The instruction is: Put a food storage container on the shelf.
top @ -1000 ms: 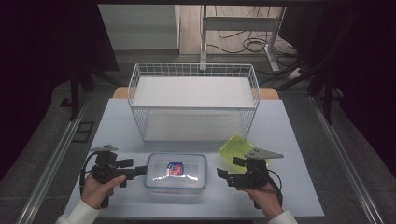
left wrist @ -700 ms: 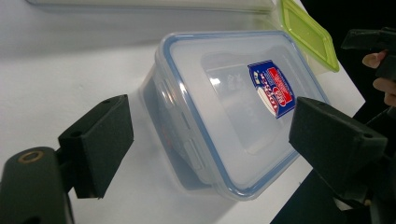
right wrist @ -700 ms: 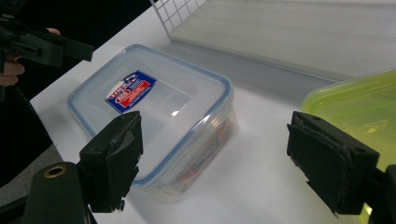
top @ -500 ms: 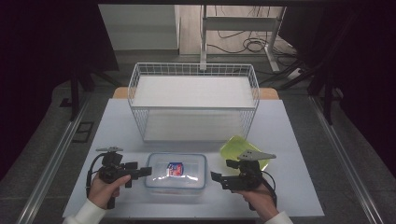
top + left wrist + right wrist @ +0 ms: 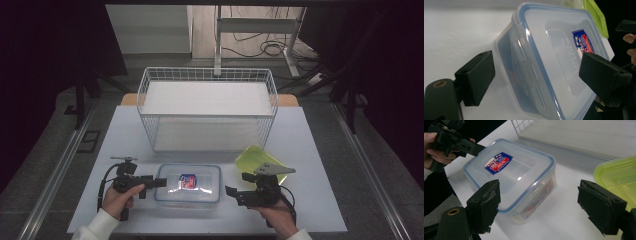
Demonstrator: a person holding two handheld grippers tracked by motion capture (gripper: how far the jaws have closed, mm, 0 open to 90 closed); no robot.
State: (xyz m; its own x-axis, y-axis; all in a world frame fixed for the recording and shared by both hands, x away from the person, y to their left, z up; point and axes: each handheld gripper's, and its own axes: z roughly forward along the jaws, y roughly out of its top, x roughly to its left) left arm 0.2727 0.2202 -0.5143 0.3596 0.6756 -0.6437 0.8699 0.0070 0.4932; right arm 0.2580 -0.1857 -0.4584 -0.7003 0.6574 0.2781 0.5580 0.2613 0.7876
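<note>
Near the front edge of the white table (image 5: pixel 310 150), a clear lidded container (image 5: pixel 189 184) with a blue seal and a red-and-blue label is sitting flat, between the two hand-held grippers. Left gripper (image 5: pixel 159 183) is reaching in from the container's left side, jaws standing apart; in the left gripper view they are straddling the container's near corner (image 5: pixel 544 70), one pad low beside the wall, the other over the lid, neither pad visibly pressing. Right gripper (image 5: pixel 231 194) is hovering just off the container's right end, jaws likewise spread and holding nothing; in the right gripper view the container (image 5: pixel 511 177) is lying ahead between them with bare table showing on both sides. A yellow-green lid or tray (image 5: pixel 254 160) is lying just behind the right gripper, near the container's far right corner but apart from it. A white wire basket (image 5: pixel 207 107) is taking up the middle and back of the table, leaving an open strip of surface between its front wall and the container. Bare table is stretching to the right of the right hand and to the left of the left hand. Beyond the table the room is dark, with grey floor, cables and a metal frame at the back. The right gripper view is picking out printed packets inside the container, through its wall; the high view is too far off for that.
</note>
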